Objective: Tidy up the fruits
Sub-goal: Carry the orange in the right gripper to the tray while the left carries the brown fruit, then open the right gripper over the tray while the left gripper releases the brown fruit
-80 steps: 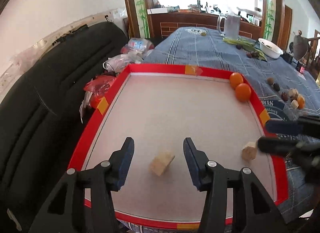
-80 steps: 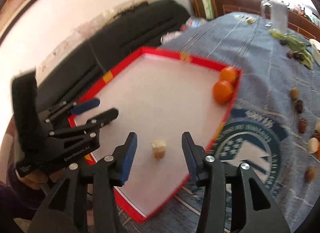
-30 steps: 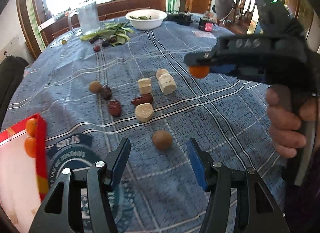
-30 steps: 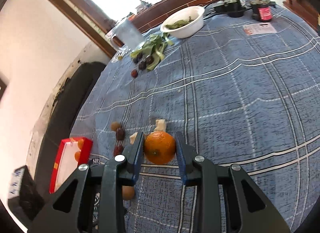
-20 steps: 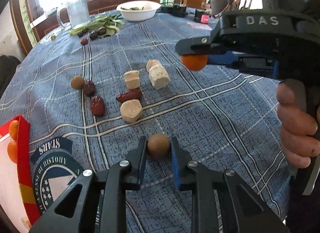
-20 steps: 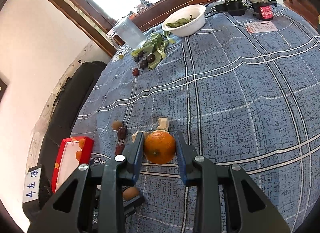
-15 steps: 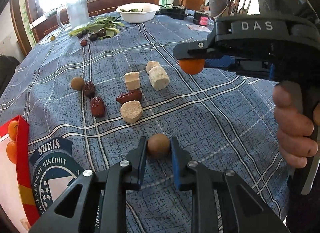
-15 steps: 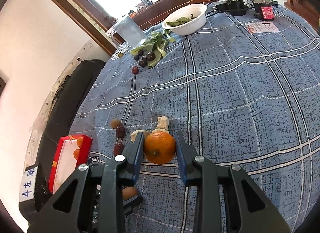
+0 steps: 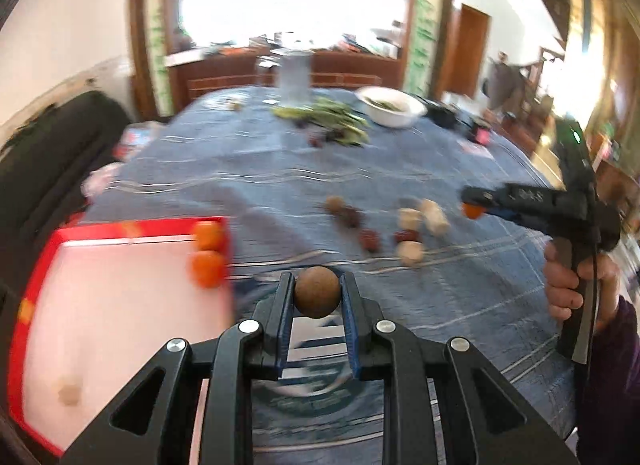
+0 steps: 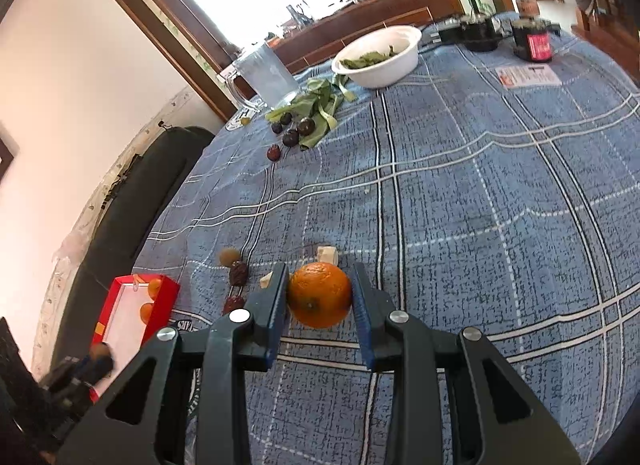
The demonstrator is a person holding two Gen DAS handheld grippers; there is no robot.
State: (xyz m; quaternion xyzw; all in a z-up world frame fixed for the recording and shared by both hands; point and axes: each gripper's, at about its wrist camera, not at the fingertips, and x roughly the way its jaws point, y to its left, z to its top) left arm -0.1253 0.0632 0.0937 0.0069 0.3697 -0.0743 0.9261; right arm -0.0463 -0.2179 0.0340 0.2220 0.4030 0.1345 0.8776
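Holding a round brown fruit [image 9: 317, 292] between its blue pads, my left hand-held gripper [image 9: 316, 297] is clamped on it above the blue checked surface [image 9: 460, 305], just right of the red tray [image 9: 16, 329]. Two small oranges [image 9: 207, 252] sit in the tray's far right corner, and a pale blurred lump [image 9: 69, 393] lies near its front. My right hand-held gripper [image 10: 320, 297] is closed tight on an orange [image 10: 320, 294], raised over the cloth. Near it on the surface lie dark red dates [image 10: 238, 274] and pale chunks [image 10: 328, 254]. Further back I see a white bowl [image 10: 378, 57] of greens and a glass jug [image 10: 266, 73].
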